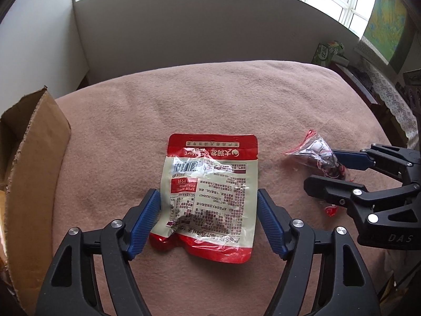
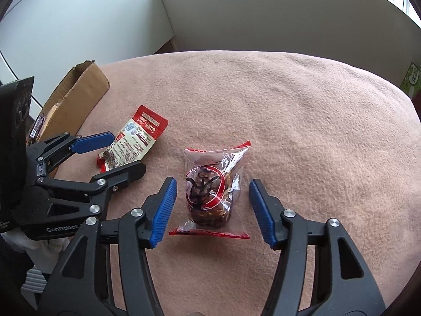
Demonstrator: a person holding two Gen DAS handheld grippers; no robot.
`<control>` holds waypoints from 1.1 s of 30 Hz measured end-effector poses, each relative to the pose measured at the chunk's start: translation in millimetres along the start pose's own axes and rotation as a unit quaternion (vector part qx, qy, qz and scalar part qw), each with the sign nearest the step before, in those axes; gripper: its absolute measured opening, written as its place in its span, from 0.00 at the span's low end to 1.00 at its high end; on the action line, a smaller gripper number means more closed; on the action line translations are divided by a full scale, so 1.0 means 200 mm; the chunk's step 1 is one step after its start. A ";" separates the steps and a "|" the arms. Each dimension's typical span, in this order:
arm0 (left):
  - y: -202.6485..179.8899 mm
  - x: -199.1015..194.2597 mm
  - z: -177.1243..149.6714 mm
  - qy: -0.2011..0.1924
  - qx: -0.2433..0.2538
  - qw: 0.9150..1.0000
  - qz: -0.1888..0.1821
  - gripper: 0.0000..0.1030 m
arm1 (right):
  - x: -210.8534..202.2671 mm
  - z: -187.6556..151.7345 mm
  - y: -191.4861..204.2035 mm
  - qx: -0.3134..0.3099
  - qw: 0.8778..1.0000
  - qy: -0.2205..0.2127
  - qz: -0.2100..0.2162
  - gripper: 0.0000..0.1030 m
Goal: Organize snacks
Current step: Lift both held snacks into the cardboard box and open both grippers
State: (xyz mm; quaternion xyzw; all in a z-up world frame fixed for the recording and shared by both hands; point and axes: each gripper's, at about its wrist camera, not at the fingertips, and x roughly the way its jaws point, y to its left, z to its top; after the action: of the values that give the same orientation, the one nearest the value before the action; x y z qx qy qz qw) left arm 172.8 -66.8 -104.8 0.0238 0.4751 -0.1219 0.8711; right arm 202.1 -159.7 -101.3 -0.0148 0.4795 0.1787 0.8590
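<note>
Pink blanket [image 2: 289, 110] spread over the table, two snack packets laid out, a cardboard box [image 1: 31, 163] kept at the left edge.

Both claws are held open: the left gripper [image 1: 209, 210] is set astride the red-and-cream pouch [image 1: 210, 192], the right gripper [image 2: 211, 208] astride the clear wrapped pastry [image 2: 214, 189], with neither packet pressed by the pads. A pick-up step appears to be in hand; closing on each packet, then carriage toward the box, is probably called for next.
</note>
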 end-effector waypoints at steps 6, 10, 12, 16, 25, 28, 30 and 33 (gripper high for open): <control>-0.01 -0.01 0.00 -0.015 0.005 1.000 0.007 0.64 | 0.01 0.01 0.00 -0.004 1.000 -0.001 -0.005 0.36; 0.06 -0.06 -0.02 -0.022 -0.020 1.000 -0.005 0.53 | -0.01 0.00 -0.02 0.002 1.000 -0.007 -0.005 0.33; 0.05 -0.06 -0.03 -0.021 -0.010 1.000 -0.006 0.51 | -0.02 0.00 -0.02 0.004 1.000 -0.007 -0.005 0.33; 0.08 -0.11 -0.03 -0.033 -0.026 0.999 -0.003 0.50 | -0.05 -0.01 -0.02 0.010 1.000 -0.016 -0.004 0.32; 0.17 -0.42 -0.03 -0.098 -0.045 0.994 0.011 0.50 | -0.23 0.11 0.13 -0.023 0.997 -0.063 0.027 0.32; 0.25 -0.52 -0.03 -0.119 -0.055 0.991 0.036 0.50 | -0.27 0.20 0.25 -0.043 0.995 -0.081 0.051 0.32; 0.32 -0.56 -0.03 -0.131 -0.064 0.988 0.052 0.50 | -0.28 0.26 0.35 -0.058 0.992 -0.088 0.070 0.32; 0.44 -0.64 -0.06 -0.143 -0.083 0.983 0.078 0.50 | -0.26 0.36 0.52 -0.079 0.987 -0.098 0.098 0.32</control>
State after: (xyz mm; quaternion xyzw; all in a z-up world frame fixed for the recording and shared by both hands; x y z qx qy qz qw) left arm 116.7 44.0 -11.7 -0.0293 0.3510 -0.0159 0.9358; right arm 202.1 -63.0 -3.6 -0.0184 0.3767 0.3002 0.8761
